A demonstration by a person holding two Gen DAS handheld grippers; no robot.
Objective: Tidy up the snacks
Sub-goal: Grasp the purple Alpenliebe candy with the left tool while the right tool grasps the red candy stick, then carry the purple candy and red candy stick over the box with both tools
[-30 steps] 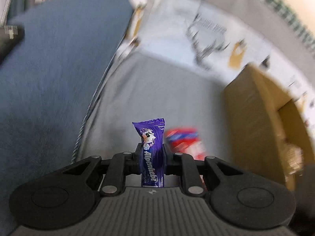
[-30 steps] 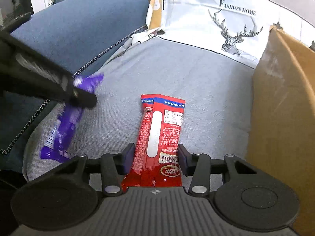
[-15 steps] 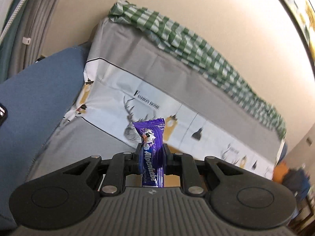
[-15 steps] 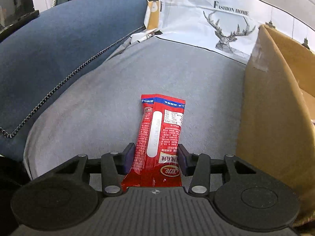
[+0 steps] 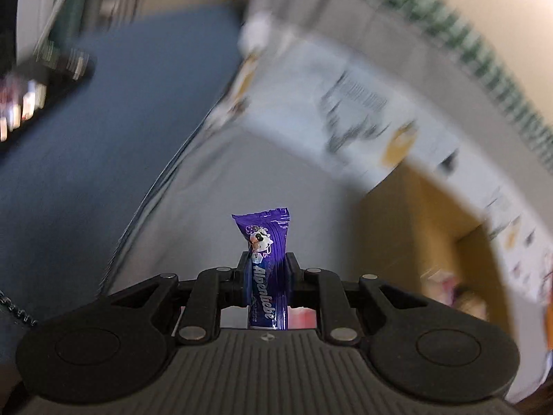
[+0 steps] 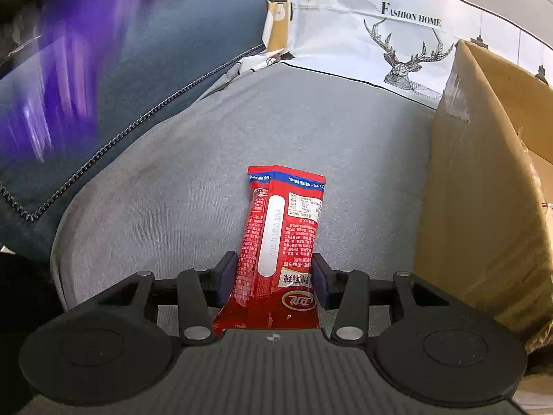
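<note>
A grey seat cushion spreads out ahead of and below both claws, with a dark blue cushion edged in zipper to its left. To the right of the claws stands an open cardboard box, its near wall just beside the right claw's side; in the blurred left wrist view the box sits ahead and to the right, its contents unclear. Behind the seat hangs a white cover printed with a deer.

The right gripper is closed narrowly on a red snack packet, pads pressing both long edges near its lower end, the rest jutting forward over the grey cushion.

The left gripper is pinched almost shut on a purple candy stick, held upright between the pads, its crimped top poking ahead of them.
</note>
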